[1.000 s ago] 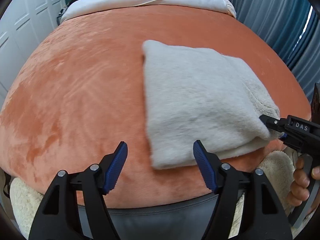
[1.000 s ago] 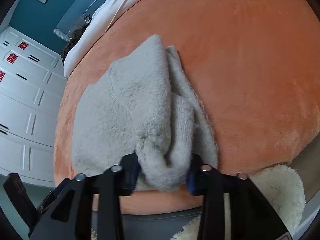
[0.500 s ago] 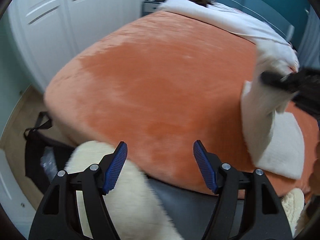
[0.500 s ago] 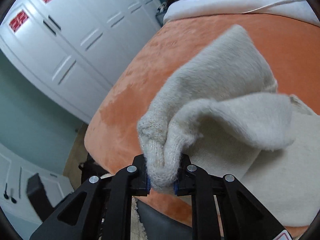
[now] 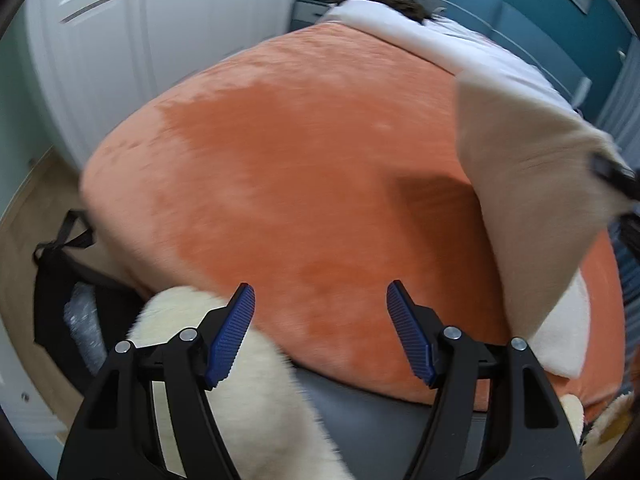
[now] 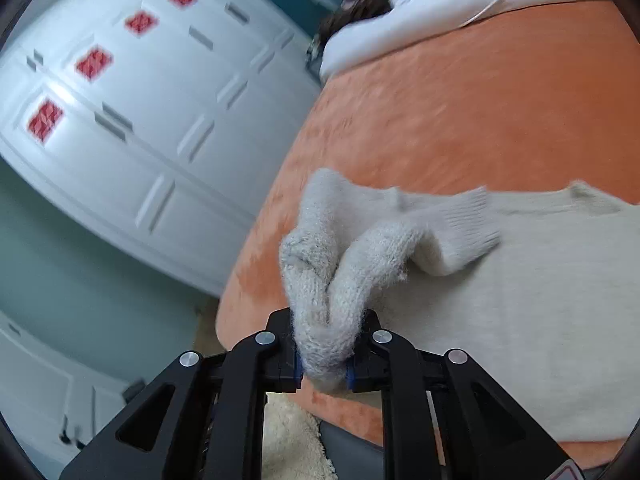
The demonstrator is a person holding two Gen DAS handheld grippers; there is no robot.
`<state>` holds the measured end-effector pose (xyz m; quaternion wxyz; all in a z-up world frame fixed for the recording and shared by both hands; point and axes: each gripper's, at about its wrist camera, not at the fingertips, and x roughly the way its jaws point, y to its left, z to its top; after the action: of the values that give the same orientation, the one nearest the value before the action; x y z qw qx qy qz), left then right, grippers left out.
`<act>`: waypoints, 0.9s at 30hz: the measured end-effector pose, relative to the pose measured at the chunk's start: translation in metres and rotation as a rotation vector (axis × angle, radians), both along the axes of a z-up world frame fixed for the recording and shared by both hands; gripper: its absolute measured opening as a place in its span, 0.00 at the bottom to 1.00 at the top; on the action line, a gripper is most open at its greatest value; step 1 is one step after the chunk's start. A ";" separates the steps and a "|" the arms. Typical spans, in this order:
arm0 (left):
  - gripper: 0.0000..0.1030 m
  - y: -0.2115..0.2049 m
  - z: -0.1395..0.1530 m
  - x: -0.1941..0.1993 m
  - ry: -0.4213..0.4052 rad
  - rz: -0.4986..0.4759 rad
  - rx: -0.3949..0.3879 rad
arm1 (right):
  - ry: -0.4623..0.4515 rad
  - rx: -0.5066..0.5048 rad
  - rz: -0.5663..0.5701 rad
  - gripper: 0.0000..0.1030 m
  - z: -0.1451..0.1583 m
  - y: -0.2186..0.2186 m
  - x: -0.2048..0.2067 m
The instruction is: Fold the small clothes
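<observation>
The bed with its orange blanket (image 5: 304,184) carries everything here; its near edge runs just ahead of my left tongs, its left edge falls away toward the white wardrobe doors (image 6: 132,120), and white bedding (image 5: 460,48) lies along the far edge. Most of the blanket is bare in the left view.

The task's thing, a cream knitted garment (image 6: 532,312), sits toward the near right corner of the bed; in the left view it rises as a pale sheet (image 5: 524,200) lifted off the blanket and throwing a shadow beneath it, while its lower part lies on the blanket by the near edge. I judge the fold to be under way, not finished: the cloth is doubled where I hold it, one ribbed cuff or hem hangs loose over the flat body, and nothing is squared or laid down yet; how many folds it already holds I cannot tell. What is left, as I read it, is to carry the held edge across, lay it flat and smooth it.

A fluffy cream rug or throw (image 5: 256,408) shows below the near edge, and a black bag (image 5: 68,280) sits on the floor by the near left corner.

My right tongs (image 6: 323,374) are pinching a thick bunch of the knit between their blue pads; my left tongs (image 5: 320,336) are spread wide and hold nothing, hovering over the near edge.
</observation>
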<state>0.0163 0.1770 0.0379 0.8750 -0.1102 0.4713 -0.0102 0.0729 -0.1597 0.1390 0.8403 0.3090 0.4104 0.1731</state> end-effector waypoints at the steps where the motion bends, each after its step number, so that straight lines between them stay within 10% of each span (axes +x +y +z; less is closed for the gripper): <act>1: 0.65 -0.017 0.003 0.004 -0.008 -0.041 -0.009 | -0.020 -0.010 -0.077 0.14 0.006 -0.040 -0.020; 5: 0.68 -0.095 0.010 0.014 -0.030 -0.231 -0.039 | 0.171 -0.111 -0.366 0.15 -0.055 -0.178 -0.103; 9: 0.68 -0.179 0.005 0.016 0.011 -0.402 -0.091 | 0.405 -0.117 -0.458 0.15 -0.153 -0.220 -0.151; 11: 0.68 -0.210 0.007 0.013 0.031 -0.462 -0.129 | 0.333 0.042 -0.479 0.15 -0.160 -0.223 -0.164; 22: 0.76 -0.273 0.001 -0.015 0.057 -0.604 -0.059 | 0.308 0.245 -0.487 0.34 -0.174 -0.243 -0.148; 27: 0.76 -0.273 0.002 -0.016 0.071 -0.578 -0.080 | 0.194 0.194 -0.417 0.17 -0.128 -0.236 -0.133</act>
<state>0.0001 -0.0962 0.0402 0.8136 -0.0060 0.5128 -0.2738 -0.0597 -0.3955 0.0109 0.7808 0.4814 0.3981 0.0041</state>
